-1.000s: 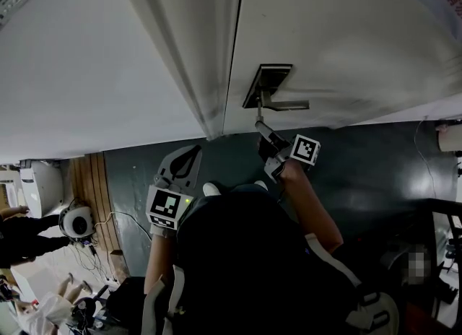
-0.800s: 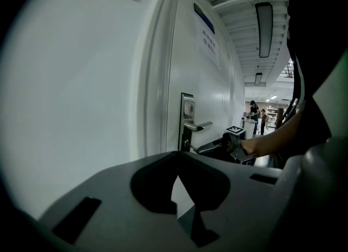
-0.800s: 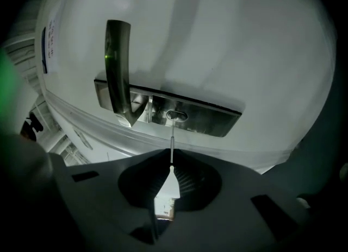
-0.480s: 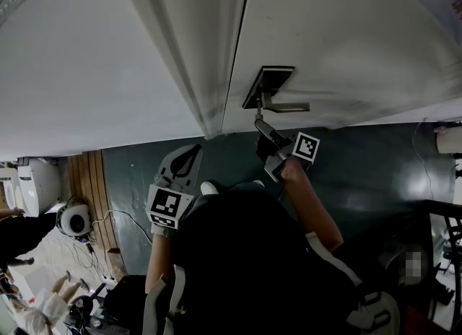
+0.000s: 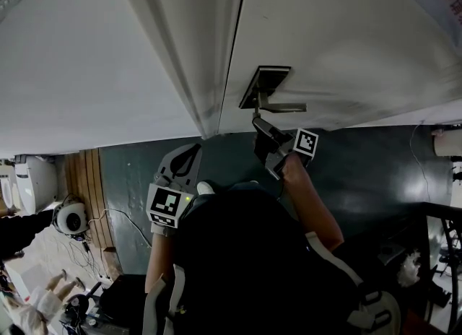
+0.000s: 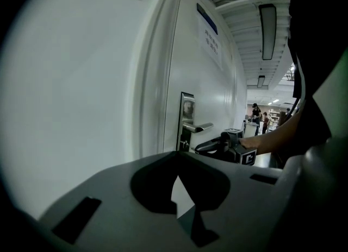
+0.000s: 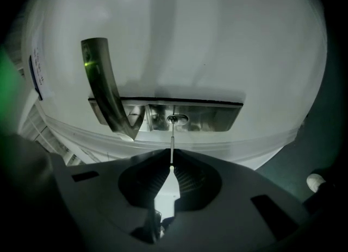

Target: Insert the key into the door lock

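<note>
A metal lock plate (image 5: 266,83) with a lever handle (image 5: 283,107) sits on the white door (image 5: 346,30). My right gripper (image 5: 258,124) is shut on a thin silver key (image 7: 172,146) just below the handle. In the right gripper view the key runs straight up from the jaw tips (image 7: 172,165), and its tip touches the keyhole (image 7: 177,119) in the lock plate (image 7: 215,116); the handle (image 7: 106,90) curves at the left. My left gripper (image 5: 195,149) hangs lower left, away from the door, shut on nothing (image 6: 176,157). From there the right gripper (image 6: 225,146) shows at the lock plate (image 6: 187,112).
The door frame (image 5: 206,59) and a white wall (image 5: 86,59) lie to the left of the lock. Below is dark floor (image 5: 375,167), with wood boards (image 5: 86,175), a round white device (image 5: 72,219) and cables at lower left. Distant people (image 6: 255,114) stand down the corridor.
My right gripper has edged up and left toward the lock plate, bringing the key to the keyhole. The left gripper has stayed about where it was.
</note>
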`<state>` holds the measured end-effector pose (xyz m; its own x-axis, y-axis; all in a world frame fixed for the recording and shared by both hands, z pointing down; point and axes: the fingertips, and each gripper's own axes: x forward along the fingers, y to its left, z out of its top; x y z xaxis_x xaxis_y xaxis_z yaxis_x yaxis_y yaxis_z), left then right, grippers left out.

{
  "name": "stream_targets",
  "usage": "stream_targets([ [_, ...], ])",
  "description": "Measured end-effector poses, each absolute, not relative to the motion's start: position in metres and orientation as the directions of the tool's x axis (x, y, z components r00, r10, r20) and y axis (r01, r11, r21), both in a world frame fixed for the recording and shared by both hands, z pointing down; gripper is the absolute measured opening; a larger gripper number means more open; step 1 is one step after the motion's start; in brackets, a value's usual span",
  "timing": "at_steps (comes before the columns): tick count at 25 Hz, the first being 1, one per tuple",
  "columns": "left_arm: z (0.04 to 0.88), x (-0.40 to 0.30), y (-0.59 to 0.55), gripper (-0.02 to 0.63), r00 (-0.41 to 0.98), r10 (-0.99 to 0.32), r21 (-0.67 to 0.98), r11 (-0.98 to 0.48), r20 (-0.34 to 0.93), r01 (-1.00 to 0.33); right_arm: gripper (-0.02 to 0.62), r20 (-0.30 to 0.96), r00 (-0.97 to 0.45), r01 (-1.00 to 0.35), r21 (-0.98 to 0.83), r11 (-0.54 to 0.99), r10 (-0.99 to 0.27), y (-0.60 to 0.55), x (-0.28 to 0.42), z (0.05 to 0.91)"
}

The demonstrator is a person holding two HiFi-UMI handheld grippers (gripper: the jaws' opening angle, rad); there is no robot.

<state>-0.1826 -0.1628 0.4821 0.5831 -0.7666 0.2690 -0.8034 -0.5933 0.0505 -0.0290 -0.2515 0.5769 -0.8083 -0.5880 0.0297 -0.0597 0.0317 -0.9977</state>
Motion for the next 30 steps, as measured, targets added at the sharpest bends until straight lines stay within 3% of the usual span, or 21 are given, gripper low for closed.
stream_targets([
  [30,0.486,-0.174,-0.147,0.008,0.536,-0.795,0.051,-0.546,0.285,-0.836,0.032,0.064,-0.79,-0.08,-0.997,0.0,-0.609,-0.256,-0.027,0.574],
])
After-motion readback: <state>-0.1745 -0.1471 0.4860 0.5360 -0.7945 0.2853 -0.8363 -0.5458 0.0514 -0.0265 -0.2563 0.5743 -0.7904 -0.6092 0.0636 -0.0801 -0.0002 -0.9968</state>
